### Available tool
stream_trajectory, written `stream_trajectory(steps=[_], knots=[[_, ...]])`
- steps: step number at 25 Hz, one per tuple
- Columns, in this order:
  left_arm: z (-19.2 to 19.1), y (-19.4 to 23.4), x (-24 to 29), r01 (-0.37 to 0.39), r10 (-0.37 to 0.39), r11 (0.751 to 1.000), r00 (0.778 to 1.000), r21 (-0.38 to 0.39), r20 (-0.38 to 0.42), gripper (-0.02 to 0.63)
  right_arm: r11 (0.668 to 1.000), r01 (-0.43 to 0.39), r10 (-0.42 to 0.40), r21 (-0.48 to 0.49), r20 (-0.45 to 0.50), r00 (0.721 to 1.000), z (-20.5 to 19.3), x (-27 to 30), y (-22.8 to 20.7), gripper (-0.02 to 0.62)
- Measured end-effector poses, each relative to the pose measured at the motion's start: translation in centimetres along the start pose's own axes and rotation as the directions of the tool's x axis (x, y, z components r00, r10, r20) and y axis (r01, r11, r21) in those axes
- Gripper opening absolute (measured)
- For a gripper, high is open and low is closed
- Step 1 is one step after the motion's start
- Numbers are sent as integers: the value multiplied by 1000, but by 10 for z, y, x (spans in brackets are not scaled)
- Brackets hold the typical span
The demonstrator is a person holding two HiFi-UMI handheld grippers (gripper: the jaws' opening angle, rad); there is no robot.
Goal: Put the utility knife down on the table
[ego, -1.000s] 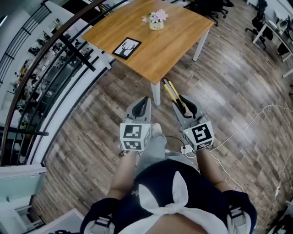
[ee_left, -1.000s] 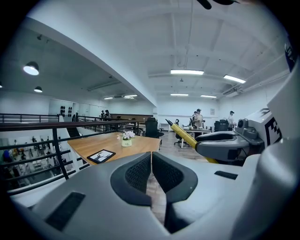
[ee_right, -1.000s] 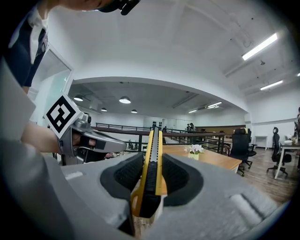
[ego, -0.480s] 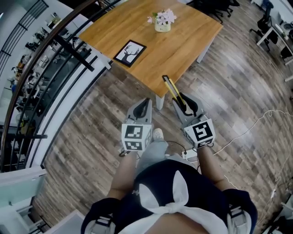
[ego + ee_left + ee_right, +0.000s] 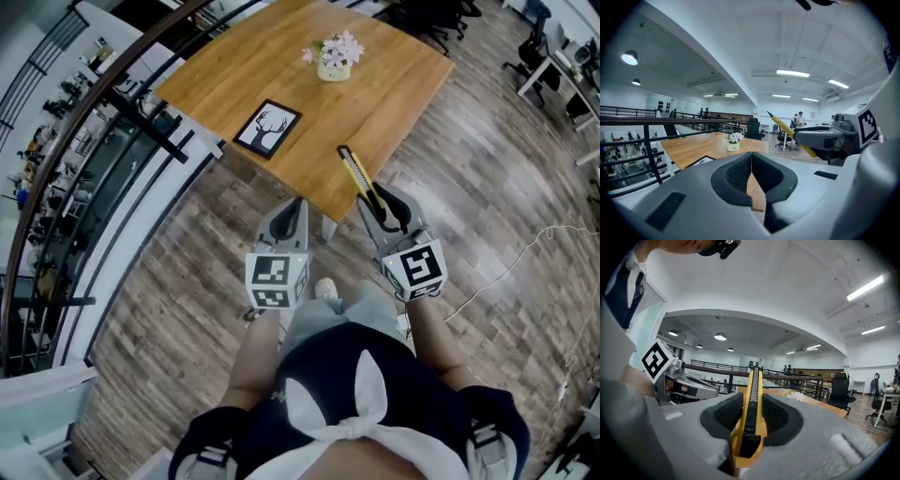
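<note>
A yellow and black utility knife (image 5: 360, 178) (image 5: 752, 408) sticks out forward from my right gripper (image 5: 382, 206), whose jaws are shut on its handle. In the head view its tip reaches over the near corner of the wooden table (image 5: 394, 94). In the left gripper view the knife (image 5: 790, 132) shows at the right, slanting up. My left gripper (image 5: 292, 217) (image 5: 751, 174) hangs beside it with its jaws closed together and nothing in them, just short of the table's near edge.
On the table stand a framed deer picture (image 5: 267, 128) near the left edge and a small pot of pink flowers (image 5: 336, 54) farther back. A dark railing (image 5: 112, 103) runs along the left. Office chairs (image 5: 422, 14) stand beyond the table. A white cable (image 5: 525, 248) lies on the wood floor.
Both grippers have come nearer the table. The knife's tip, which was over the floor by the table leg, now reaches over the table's corner.
</note>
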State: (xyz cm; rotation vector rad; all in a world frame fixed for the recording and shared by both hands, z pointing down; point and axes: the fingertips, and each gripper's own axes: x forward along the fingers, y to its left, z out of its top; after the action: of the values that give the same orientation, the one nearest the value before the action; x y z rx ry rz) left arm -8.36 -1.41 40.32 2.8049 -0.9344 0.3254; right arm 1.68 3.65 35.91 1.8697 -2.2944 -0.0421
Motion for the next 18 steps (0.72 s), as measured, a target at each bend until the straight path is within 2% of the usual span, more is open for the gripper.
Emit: stream_trajectory(steps=[8,18], knots=[[1,10,12,26,-26,999,1000,-23,-4,20,1000,31,-31,-5,-21,999,3,10,-11,123],[6,28,30,-21,21,999,1000,-42,-3,20,999,-36,36,-29,6,999,13,42,-24,123]])
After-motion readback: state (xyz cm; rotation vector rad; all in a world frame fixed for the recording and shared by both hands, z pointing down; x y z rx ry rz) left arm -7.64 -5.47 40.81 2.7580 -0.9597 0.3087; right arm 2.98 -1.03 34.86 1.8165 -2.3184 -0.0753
